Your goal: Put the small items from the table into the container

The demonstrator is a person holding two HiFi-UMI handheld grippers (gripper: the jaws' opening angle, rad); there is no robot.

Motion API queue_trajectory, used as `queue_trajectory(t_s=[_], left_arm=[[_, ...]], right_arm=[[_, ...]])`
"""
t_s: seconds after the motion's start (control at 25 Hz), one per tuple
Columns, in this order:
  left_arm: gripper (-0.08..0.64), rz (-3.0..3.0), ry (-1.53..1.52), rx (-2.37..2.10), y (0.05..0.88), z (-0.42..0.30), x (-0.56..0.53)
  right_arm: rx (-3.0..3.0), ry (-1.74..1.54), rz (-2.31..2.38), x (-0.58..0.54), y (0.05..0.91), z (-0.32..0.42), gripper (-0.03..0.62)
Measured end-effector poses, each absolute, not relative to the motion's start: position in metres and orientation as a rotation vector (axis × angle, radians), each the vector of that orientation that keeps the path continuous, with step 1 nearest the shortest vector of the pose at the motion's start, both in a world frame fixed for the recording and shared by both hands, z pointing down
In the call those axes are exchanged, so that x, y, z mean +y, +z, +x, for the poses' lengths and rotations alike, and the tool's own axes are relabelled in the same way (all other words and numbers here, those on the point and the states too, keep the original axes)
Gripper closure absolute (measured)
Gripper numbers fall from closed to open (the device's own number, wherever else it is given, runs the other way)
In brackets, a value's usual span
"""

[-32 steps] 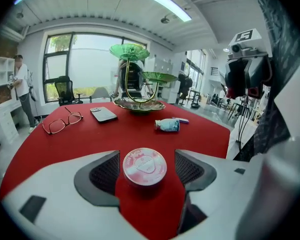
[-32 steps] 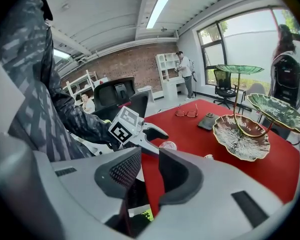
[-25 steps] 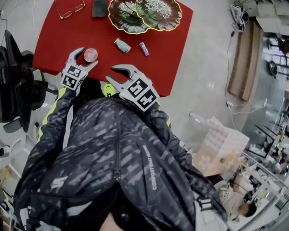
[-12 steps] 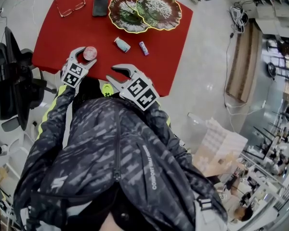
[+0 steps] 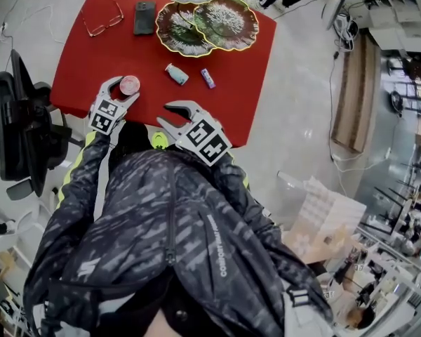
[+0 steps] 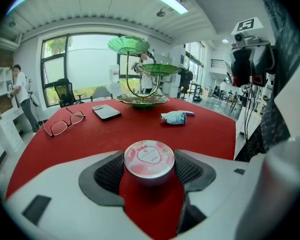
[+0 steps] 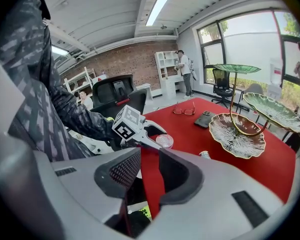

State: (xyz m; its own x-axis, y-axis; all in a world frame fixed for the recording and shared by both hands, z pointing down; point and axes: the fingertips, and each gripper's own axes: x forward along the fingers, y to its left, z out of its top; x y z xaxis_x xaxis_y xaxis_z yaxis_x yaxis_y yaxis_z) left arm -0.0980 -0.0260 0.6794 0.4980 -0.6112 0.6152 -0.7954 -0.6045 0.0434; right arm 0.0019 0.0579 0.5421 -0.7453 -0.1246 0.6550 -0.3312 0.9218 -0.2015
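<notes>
A round pink-lidded tin (image 5: 129, 85) (image 6: 149, 158) stands on the red table (image 5: 91, 55) near its front edge. My left gripper (image 5: 123, 90) (image 6: 149, 173) has a jaw on each side of it, and both pads lie against the tin's sides. A small pale-blue bottle (image 5: 175, 74) (image 6: 174, 117) and a little tube (image 5: 208, 78) lie further in. Beyond them stands a stand of leaf-shaped dishes (image 5: 205, 24) (image 6: 142, 99) (image 7: 237, 134). My right gripper (image 5: 172, 116) (image 7: 149, 156) hangs open over the table's front edge with nothing between its jaws.
Glasses (image 5: 102, 21) (image 6: 64, 123) and a dark phone (image 5: 144, 17) (image 6: 106, 112) lie at the table's far left. A black office chair (image 5: 21, 128) stands left of the table. Bare floor runs along the right side.
The left gripper has slid a little forward, so the tin now sits deeper between its jaws instead of at the tips. The right gripper has kept still.
</notes>
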Motion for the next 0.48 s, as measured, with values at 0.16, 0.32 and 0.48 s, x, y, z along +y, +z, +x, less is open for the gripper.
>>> queue_trajectory(t_s=[0.16,0.32,0.48], left_arm=[[0.244,2.462,0.785,-1.207,0.654,-0.098,-0.034],[0.244,2.483,0.781,-1.214,0.632,-0.096,-0.04],[0.244,2.508,0.753,-1.216,0.609,-0.092,-0.047]], right_arm=[[-2.409,0.403,0.326,0.057,0.542,0.003,0.491],[-2.418,0.411,0.323,0.056,0.541,0.005,0.491],[-2.419,0.425,0.314,0.057,0.54,0.008,0.491]])
